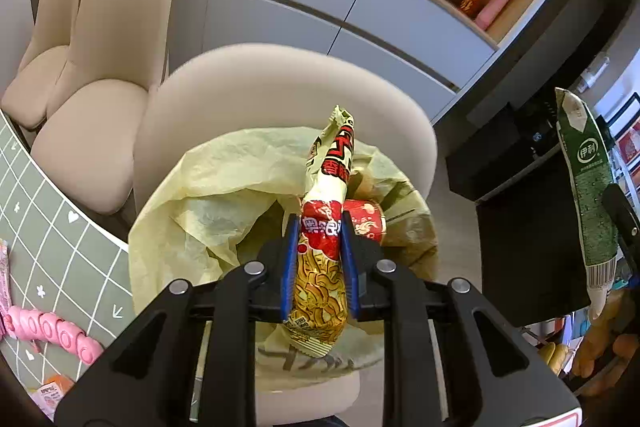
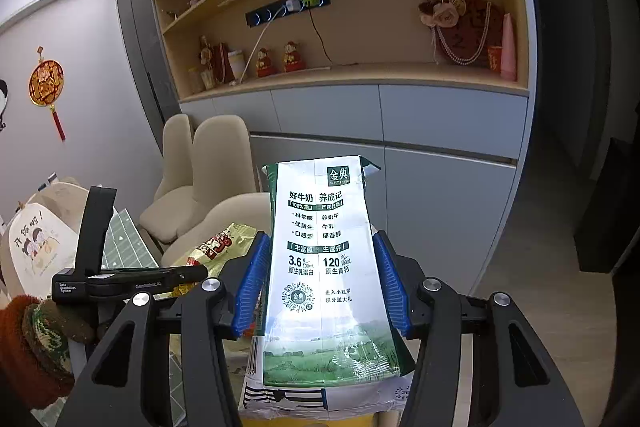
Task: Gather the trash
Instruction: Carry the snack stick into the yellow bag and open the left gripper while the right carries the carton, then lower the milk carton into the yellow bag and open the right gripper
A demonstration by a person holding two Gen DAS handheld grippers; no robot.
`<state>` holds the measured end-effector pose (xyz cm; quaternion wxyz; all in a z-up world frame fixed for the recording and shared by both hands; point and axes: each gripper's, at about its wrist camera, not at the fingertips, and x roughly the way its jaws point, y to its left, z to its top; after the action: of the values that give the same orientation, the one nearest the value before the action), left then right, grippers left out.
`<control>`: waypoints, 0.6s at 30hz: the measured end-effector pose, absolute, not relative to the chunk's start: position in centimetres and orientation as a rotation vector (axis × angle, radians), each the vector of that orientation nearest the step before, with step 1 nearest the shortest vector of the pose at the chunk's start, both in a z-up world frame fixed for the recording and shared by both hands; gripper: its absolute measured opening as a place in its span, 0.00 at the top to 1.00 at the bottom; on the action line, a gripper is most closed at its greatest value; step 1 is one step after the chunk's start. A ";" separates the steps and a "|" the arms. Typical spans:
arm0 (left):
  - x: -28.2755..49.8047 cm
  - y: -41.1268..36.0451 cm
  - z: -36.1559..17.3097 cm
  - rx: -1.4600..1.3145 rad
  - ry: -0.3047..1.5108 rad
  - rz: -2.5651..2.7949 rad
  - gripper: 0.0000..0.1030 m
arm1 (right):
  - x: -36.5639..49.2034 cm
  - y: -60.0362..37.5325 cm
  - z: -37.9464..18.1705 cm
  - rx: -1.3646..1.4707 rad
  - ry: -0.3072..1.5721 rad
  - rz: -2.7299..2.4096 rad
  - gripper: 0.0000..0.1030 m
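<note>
My left gripper (image 1: pixel 319 223) is shut on a red and yellow snack wrapper (image 1: pixel 324 227) and holds it over a yellow trash bag (image 1: pixel 224 187) that sits open on a beige chair (image 1: pixel 280 83). A red can (image 1: pixel 366 223) lies inside the bag. My right gripper (image 2: pixel 322 251) is shut on a flattened green and white milk carton (image 2: pixel 324 267), held upright. The carton also shows in the left wrist view (image 1: pixel 588 195) at the right edge. The wrapper (image 2: pixel 216 247) and the left gripper body (image 2: pixel 120 279) show at the left of the right wrist view.
A green gridded table mat (image 1: pixel 52 239) lies at the left with a pink toy (image 1: pixel 56 331) on it. More beige chairs (image 1: pixel 96 75) stand behind. Grey cabinets (image 2: pixel 440 155) with wooden shelves line the wall. A black box (image 1: pixel 524 227) stands right of the chair.
</note>
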<state>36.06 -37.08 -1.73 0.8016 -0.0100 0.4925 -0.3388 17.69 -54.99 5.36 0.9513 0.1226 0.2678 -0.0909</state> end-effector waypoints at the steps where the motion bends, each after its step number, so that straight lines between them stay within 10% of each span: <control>1: 36.2 -37.2 -2.1 -0.018 1.063 -0.721 0.82 | 18.0 -55.0 5.3 0.250 0.548 -0.183 0.51; 18: 35.7 -33.6 -0.4 -0.071 1.006 -0.707 0.60 | 23.3 -51.2 3.3 0.176 0.657 -0.025 0.51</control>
<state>35.73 -33.59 -0.40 0.8163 -0.0332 0.4717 -0.3317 23.29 -51.19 3.30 0.9427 0.0862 0.3221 -0.0120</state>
